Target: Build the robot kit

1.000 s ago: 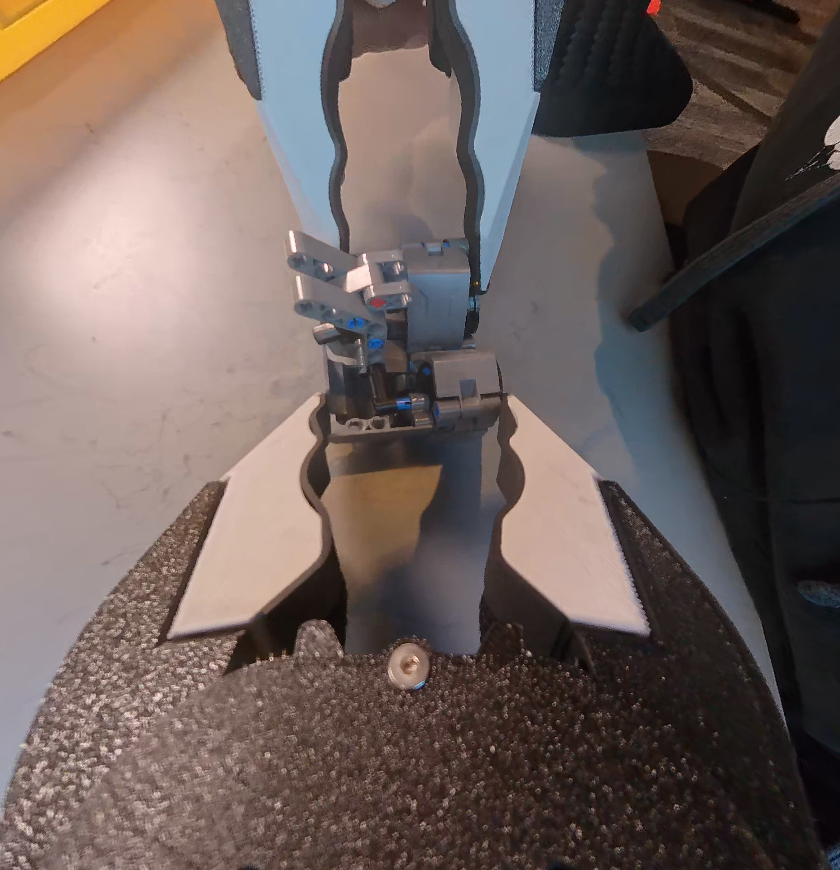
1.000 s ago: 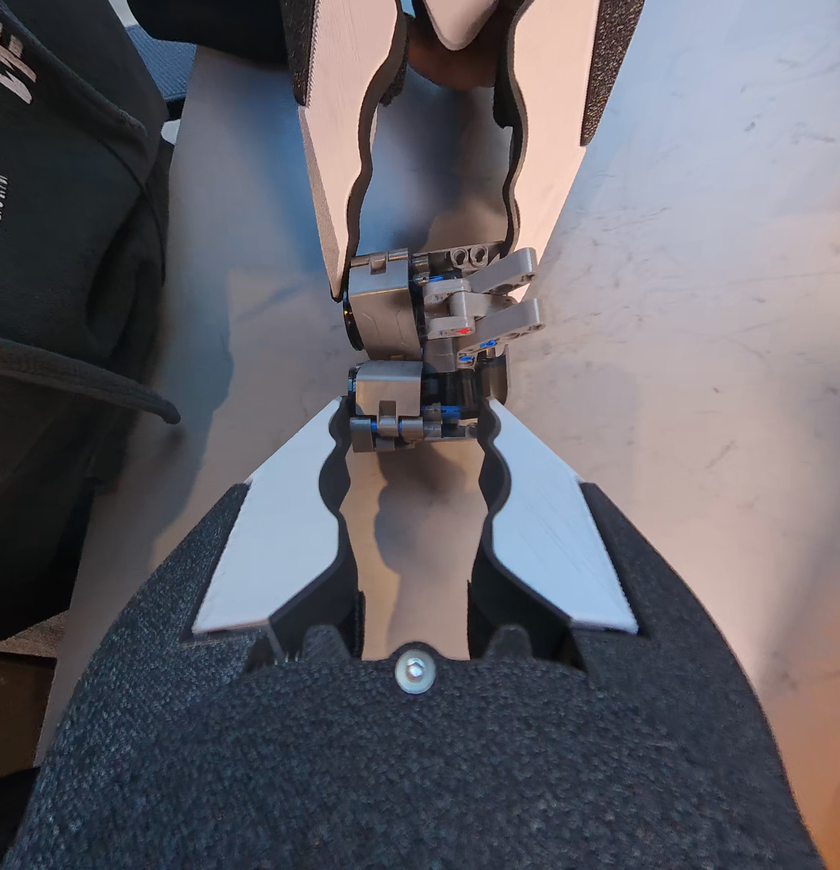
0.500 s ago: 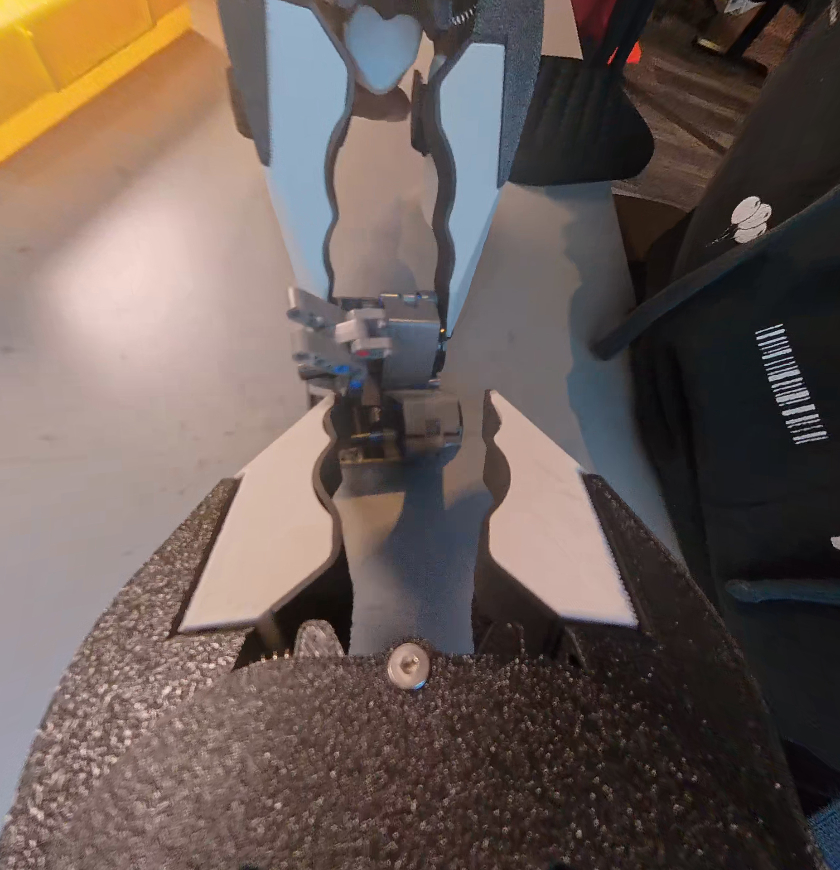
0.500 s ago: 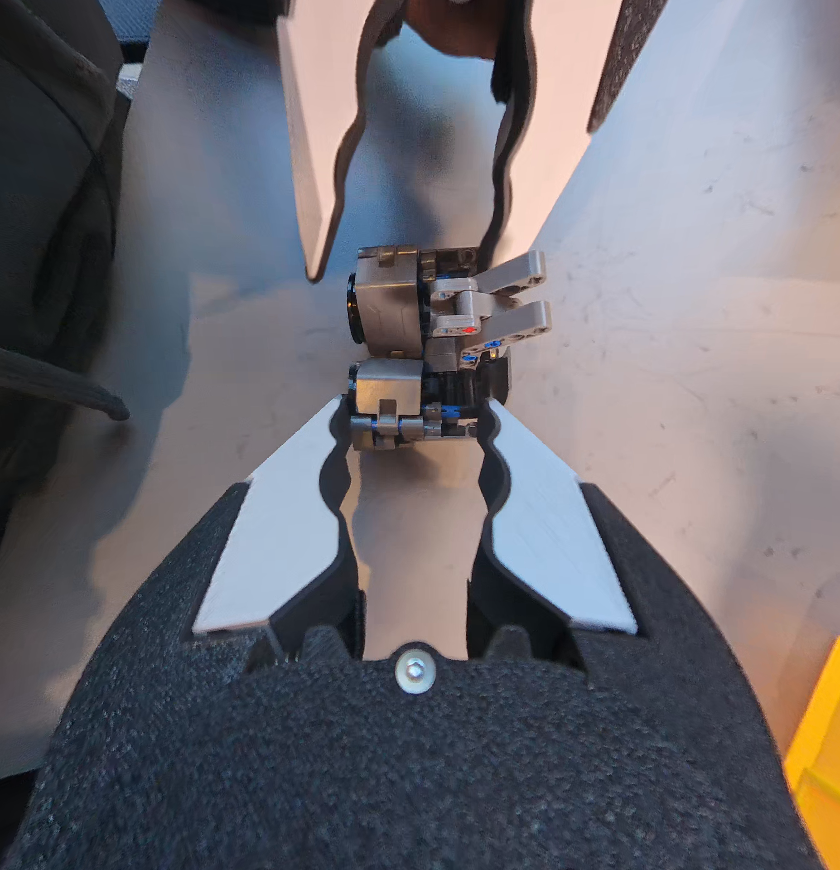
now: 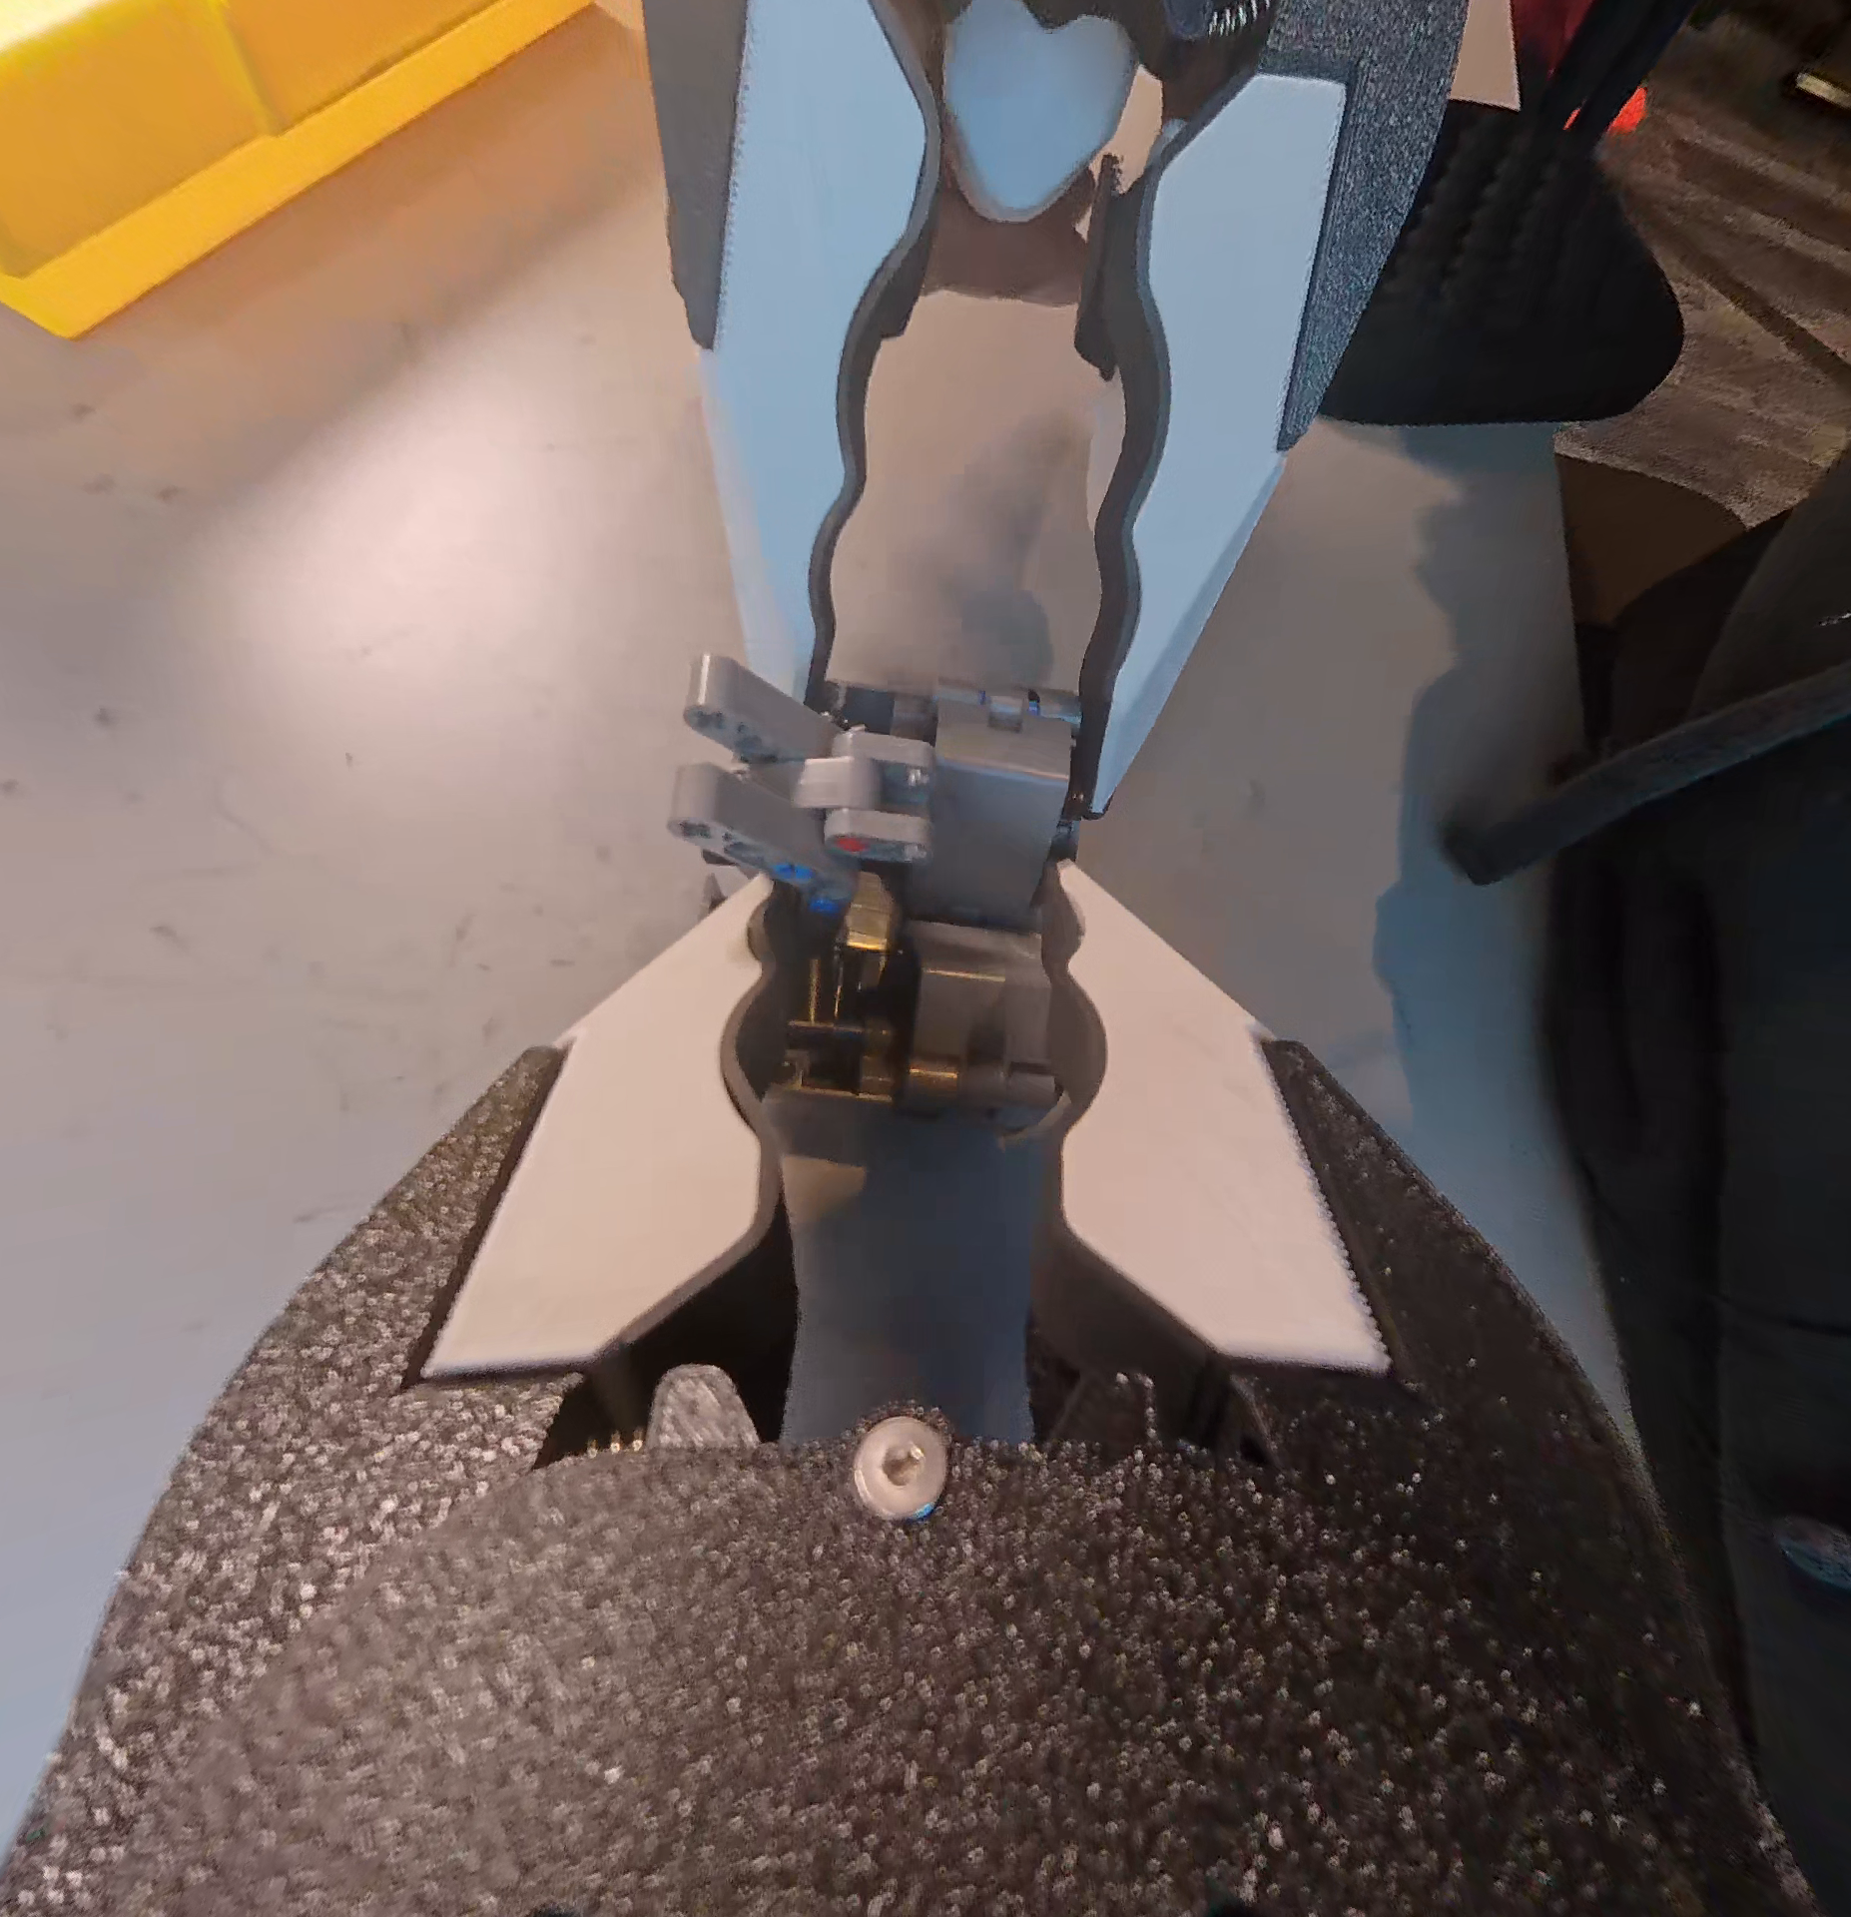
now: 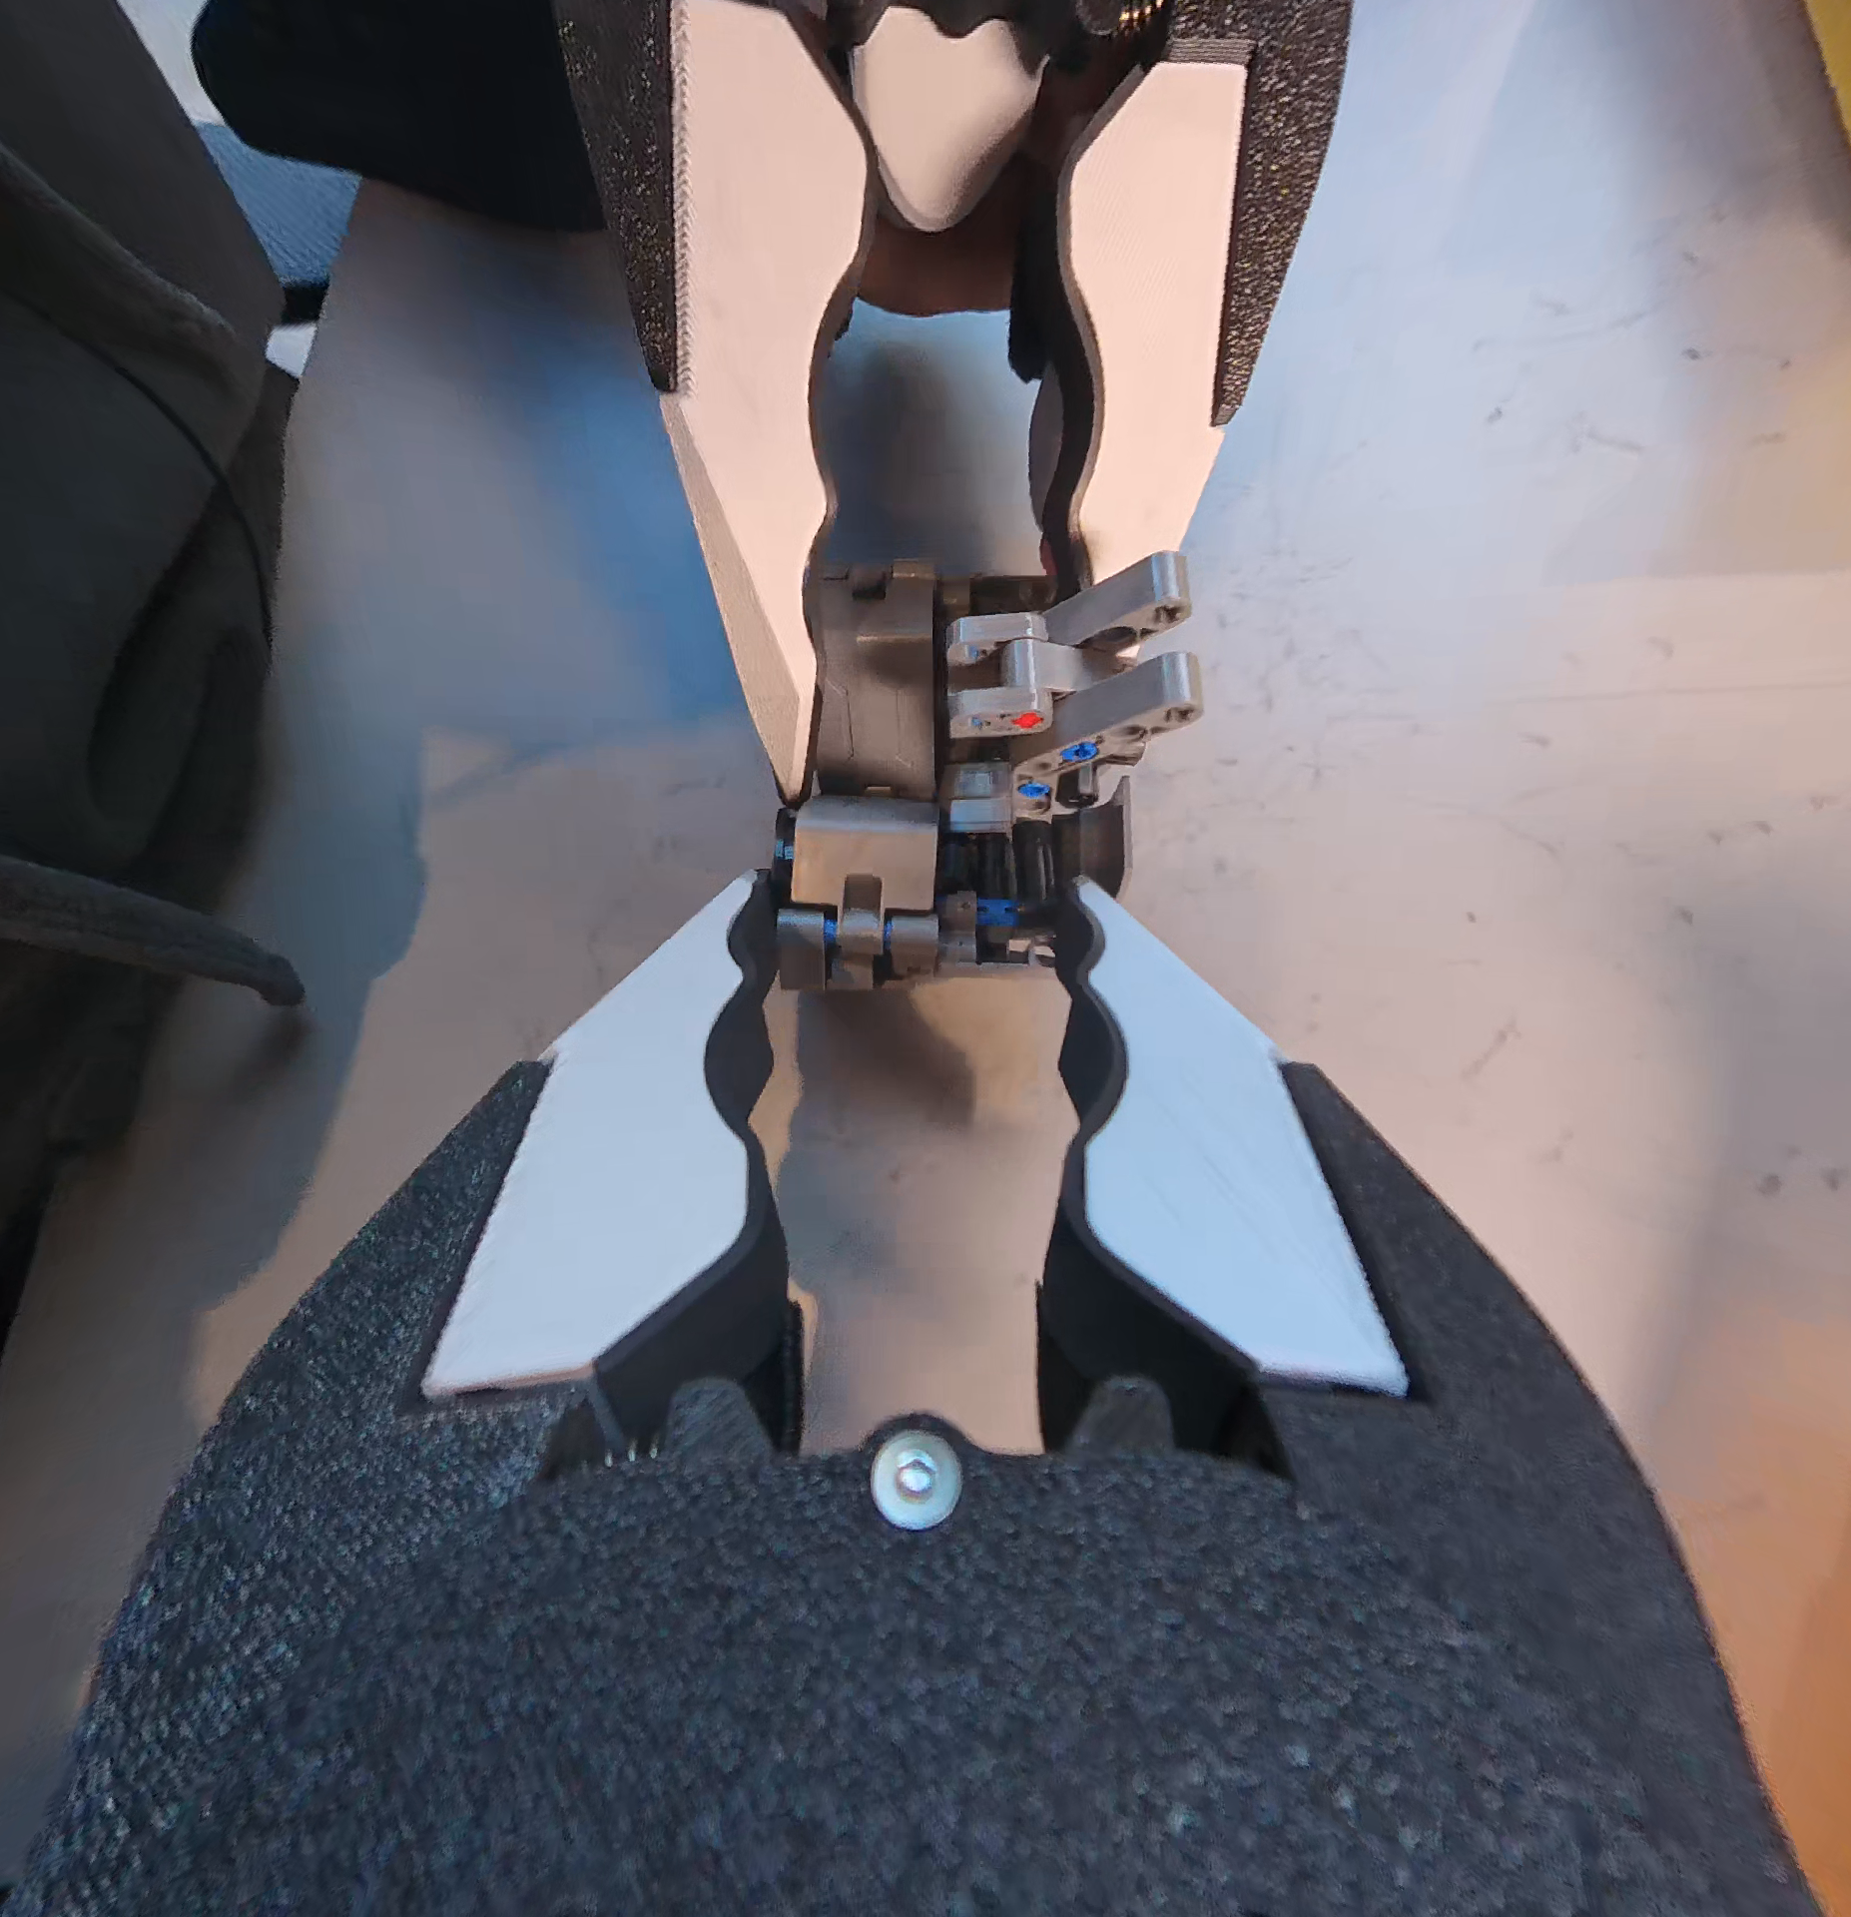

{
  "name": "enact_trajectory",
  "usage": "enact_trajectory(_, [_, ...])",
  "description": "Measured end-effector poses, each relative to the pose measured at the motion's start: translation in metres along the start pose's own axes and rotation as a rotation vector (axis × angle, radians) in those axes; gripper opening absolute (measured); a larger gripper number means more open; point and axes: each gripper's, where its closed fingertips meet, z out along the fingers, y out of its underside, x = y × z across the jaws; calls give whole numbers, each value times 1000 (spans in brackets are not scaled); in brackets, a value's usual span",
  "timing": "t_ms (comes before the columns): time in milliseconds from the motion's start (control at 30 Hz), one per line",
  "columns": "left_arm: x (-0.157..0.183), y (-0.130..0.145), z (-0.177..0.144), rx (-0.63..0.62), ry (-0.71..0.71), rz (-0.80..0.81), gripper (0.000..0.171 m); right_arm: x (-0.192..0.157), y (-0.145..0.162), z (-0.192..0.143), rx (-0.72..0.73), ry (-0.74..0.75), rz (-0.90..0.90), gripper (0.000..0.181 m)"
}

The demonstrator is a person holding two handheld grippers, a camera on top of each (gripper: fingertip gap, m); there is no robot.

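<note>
Pale grey tabletop [image 5: 278, 726] ran under everything, scuffed here and there; it filled most of both views. From where I stood, the left gripper [image 5: 906, 913] had its two fingers closed in on the near end of a small grey brick-built assembly [image 5: 932, 882], the assembly sitting between the wavy black pads and touching them on both sides; the grip looked narrow but not fully pinched. Opposite it, the right gripper [image 6: 916, 903] met the same assembly [image 6: 952, 788] from the other end, its tips pressed against the low grey block with the blue pins; both grippers seemed to hold it at once, nose to nose. Two light grey beams [image 6: 1108, 664] stuck out sideways from the assembly, clear of either set of fingers; whether it rested on the table or hung just above, I could not tell. Farther out, a yellow bin [image 5: 123, 156] stood at the far left in the left wrist view; dark clothing [image 6: 92, 519] lay along the table's edge.
</note>
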Motion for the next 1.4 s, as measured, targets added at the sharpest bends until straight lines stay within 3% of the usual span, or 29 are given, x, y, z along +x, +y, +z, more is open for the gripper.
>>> enact_trajectory(167, [2, 1, 0, -15, 9, 7, 46, -5, -2, -6, 41, -85, 139, 61])
enact_trajectory(267, [3, 1, 1, -14, 13, 8, 46, -2, -3, -6, 31, -92, 230, 52])
enact_trajectory(600, [6, 0, 2, 23, 39, -34, 48, -4, -3, -5, 26, -68, 288, 50])
enact_trajectory(1000, [9, 4, 2, 13, 92, -10, 47, -7, -8, -4, 83, 9, 249, 46])
enact_trajectory(1067, [9, 3, 2, 17, 97, -11, 45, -7, -15, -7, 125, 30, 232, 23])
enact_trajectory(1233, [7, 5, 3, -9, 86, 13, 46, -8, -14, -8, 125, 84, 180, 24])
enact_trajectory(1400, [8, 5, 3, -8, 91, 8, 46, -6, -17, -15, 140, 68, 165, 38])
